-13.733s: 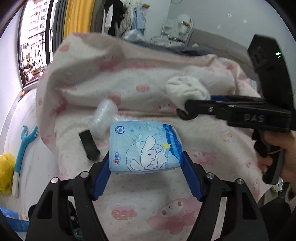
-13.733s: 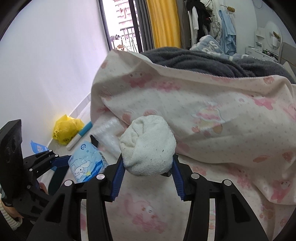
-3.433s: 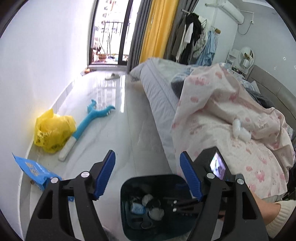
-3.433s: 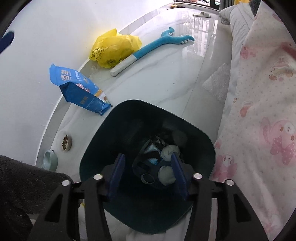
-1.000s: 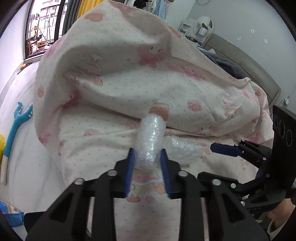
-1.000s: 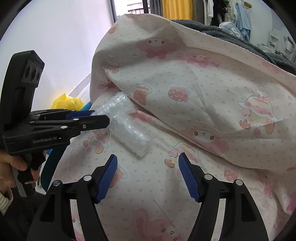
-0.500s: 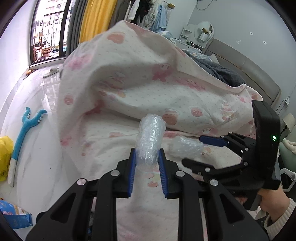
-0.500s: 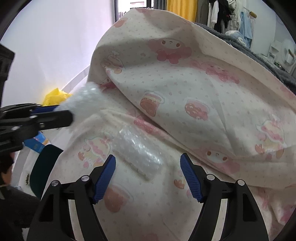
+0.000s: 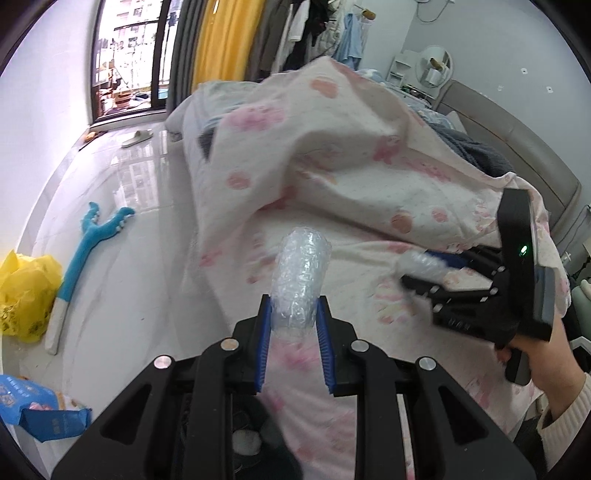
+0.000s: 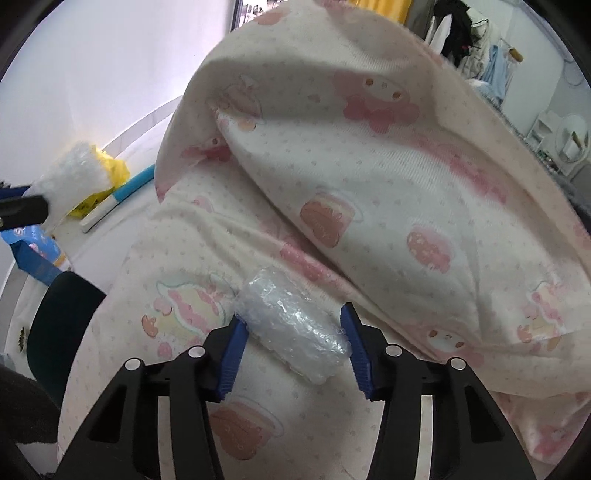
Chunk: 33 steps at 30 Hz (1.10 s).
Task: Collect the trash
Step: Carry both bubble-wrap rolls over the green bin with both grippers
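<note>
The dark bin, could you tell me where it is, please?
In the right wrist view, the dark bin stands on the floor at left, beside the pink-print blanket.

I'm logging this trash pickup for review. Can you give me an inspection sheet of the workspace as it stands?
Surface: bed under a cream quilt with pink cartoon prints, rumpled.
Job's things: one clear bubble-wrap roll clamped upright in the left claw; a second bubble-wrap roll lying on the quilt; dark green bin beside the bed.
Clutter: yellow plastic bag, teal long-handled toy, blue snack bag on the floor.
Grippers: left claw shut on its roll; right claw closing around the second roll, pads not yet pressing.
Cables: nothing seen.
Surroundings: yellow curtain, hanging clothes.
</note>
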Available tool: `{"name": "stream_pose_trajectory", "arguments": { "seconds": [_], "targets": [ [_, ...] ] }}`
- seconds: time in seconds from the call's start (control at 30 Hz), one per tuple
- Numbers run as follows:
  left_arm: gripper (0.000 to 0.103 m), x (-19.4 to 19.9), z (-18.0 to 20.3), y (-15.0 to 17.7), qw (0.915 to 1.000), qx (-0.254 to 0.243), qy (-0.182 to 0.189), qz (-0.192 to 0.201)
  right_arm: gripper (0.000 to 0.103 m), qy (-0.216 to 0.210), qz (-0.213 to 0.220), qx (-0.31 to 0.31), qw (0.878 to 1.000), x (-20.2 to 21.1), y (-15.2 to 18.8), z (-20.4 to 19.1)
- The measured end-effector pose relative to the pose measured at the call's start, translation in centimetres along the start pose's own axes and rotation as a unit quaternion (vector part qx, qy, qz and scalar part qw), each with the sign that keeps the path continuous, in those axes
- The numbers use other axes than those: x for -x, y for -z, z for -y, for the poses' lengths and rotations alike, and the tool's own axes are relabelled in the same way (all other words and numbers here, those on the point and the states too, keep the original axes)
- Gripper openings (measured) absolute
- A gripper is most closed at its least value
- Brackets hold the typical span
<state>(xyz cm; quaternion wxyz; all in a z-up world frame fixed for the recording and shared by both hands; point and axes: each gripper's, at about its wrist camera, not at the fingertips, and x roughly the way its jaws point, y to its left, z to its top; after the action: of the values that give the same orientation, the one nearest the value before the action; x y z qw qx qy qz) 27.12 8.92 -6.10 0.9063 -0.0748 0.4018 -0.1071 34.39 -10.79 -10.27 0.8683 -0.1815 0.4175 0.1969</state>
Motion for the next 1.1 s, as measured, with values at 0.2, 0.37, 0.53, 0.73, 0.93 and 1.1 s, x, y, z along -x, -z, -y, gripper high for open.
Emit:
{"name": "stream_pose_trajectory", "arguments": {
  "seconds": [0.2,0.37,0.53,0.73,0.93,1.1],
  "targets": [
    [0.026,1.8,-2.5,1.6,0.9997,0.012,-0.02,-0.007,0.051,0.011,0.026,-0.019,0.999,2.0,-0.4,-0.6],
    [0.026,2.2,-4.0,3.5,0.9986,0.014,-0.04,-0.033,0.051,0.006,0.051,-0.037,0.998,3.4,-0.6,-2.4],
    [0.026,2.0,-6.2,6.2,0.9956,0.03,-0.049,-0.074,0.051,-0.014,0.074,-0.036,0.996,5.2,-0.5,-5.6],
    [0.026,0.6,-8.3,9.4,0.9873,0.036,-0.05,-0.147,0.051,-0.053,0.076,-0.026,0.995,6.8,0.1,-10.4],
    [0.026,0.0,-10.2,11.8,0.98,0.043,-0.055,-0.186,0.051,-0.086,0.065,0.002,0.994,7.4,0.4,-15.7],
    [0.036,0.3,-11.1,12.9,0.9768,0.042,-0.052,-0.204,0.051,-0.107,0.049,0.008,0.993,7.1,0.8,-18.2]
  ]
}}
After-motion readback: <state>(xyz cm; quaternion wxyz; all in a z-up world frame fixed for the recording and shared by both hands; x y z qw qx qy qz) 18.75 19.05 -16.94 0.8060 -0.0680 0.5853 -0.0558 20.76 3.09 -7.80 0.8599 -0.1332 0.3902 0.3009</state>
